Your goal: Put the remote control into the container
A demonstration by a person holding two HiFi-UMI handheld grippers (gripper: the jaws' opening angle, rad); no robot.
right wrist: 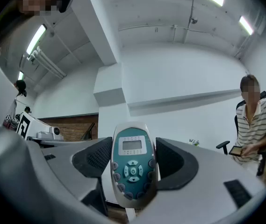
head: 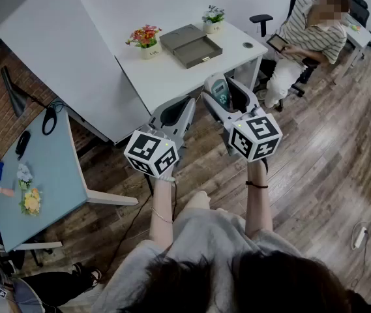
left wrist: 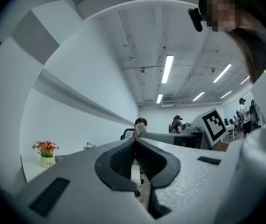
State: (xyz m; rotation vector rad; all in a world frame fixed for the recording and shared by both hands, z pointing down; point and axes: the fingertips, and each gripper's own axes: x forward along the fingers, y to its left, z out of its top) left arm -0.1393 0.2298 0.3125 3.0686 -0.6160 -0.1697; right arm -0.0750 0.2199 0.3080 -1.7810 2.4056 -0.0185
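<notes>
The remote control (head: 220, 92), white with a teal face and a small screen, stands upright between the jaws of my right gripper (head: 222, 85). In the right gripper view both pads press on the remote control (right wrist: 133, 171), held in the air by my right gripper (right wrist: 133, 154). The container (head: 190, 44), a shallow grey tray, lies on the white table (head: 172, 77) ahead of both grippers. To the left of the right one, my left gripper (head: 182, 104) hangs over the floor, and the left gripper view shows this gripper (left wrist: 135, 149) shut with nothing in it.
Two small flower pots (head: 146, 40) (head: 213, 15) flank the tray on the white table. A person in a striped shirt (head: 310, 32) sits on an office chair at the right. A blue-grey table (head: 48, 168) with small items stands at the left. Wooden floor lies below.
</notes>
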